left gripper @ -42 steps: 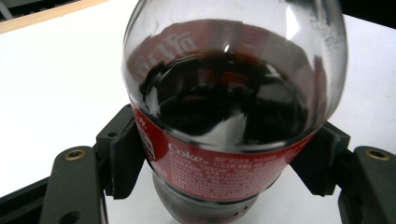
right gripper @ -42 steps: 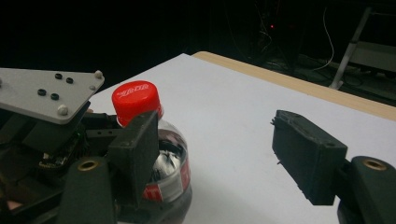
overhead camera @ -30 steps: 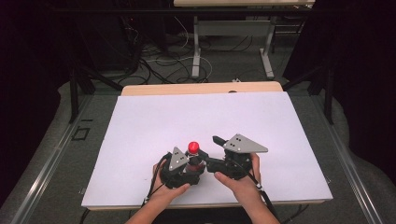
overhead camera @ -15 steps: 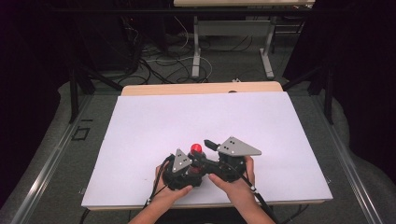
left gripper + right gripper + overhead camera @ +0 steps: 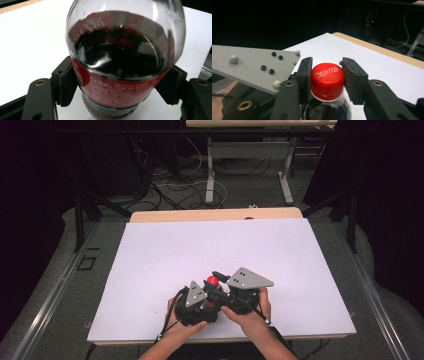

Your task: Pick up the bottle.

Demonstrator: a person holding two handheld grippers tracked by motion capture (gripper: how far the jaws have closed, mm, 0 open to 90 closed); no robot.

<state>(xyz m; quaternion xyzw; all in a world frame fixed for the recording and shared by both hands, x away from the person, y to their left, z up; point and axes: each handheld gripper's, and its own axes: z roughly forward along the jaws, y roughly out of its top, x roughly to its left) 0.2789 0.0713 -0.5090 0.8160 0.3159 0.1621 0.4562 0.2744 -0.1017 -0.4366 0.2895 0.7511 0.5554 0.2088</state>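
A Coke bottle (image 5: 117,75) with dark cola and a red label stands upright on the white table sheet (image 5: 200,245) near its front edge. My left gripper (image 5: 118,86) is shut on the bottle's body, one pad (image 5: 67,85) pressed to each side of the label. The red cap (image 5: 327,75) tops the bottle, and my right gripper (image 5: 326,73) is shut on it with both jaws against its ribbed sides. From the high view the cap (image 5: 213,280) peeks out between the left gripper (image 5: 204,296) and the right gripper (image 5: 218,280), each held by a hand.
A wooden table edge (image 5: 215,214) shows beyond the sheet. Behind it stand a desk frame (image 5: 247,165) and floor cables (image 5: 165,185). The left gripper's grey plate (image 5: 254,66) sits close beside the cap.
The right gripper has slid left to the bottle top and now clasps the cap. The bottle and left gripper have shifted slightly toward the front edge.
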